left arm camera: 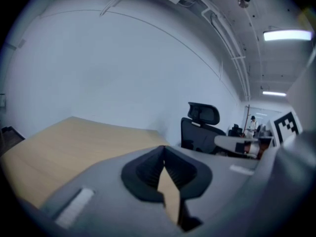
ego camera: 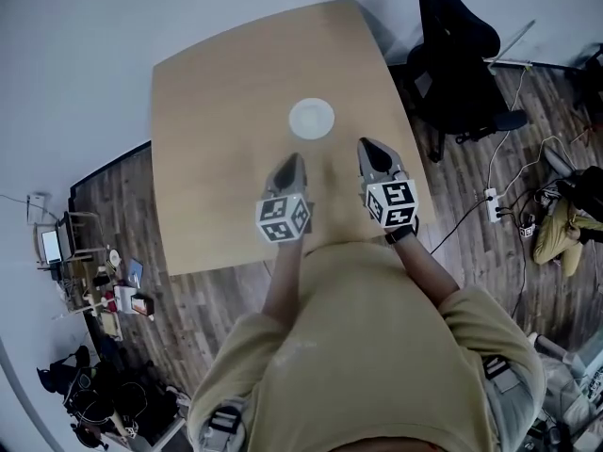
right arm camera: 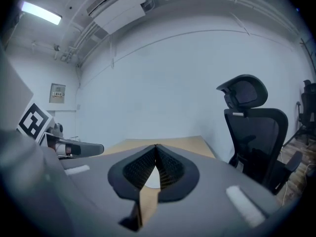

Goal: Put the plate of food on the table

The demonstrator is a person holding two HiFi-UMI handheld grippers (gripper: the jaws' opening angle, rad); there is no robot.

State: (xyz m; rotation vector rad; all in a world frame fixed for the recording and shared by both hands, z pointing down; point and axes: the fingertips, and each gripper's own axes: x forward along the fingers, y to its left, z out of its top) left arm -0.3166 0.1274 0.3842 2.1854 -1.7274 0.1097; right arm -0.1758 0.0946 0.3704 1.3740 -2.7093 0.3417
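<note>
With the white plate already on the counter, your left tool and right tool hover with jaws together, holding nothing, so likely only pulling back remains.

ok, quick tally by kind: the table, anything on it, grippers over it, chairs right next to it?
table: 1
white plate: 1
grippers: 2 (left gripper, right gripper)
office chair: 1
Total: 5
</note>
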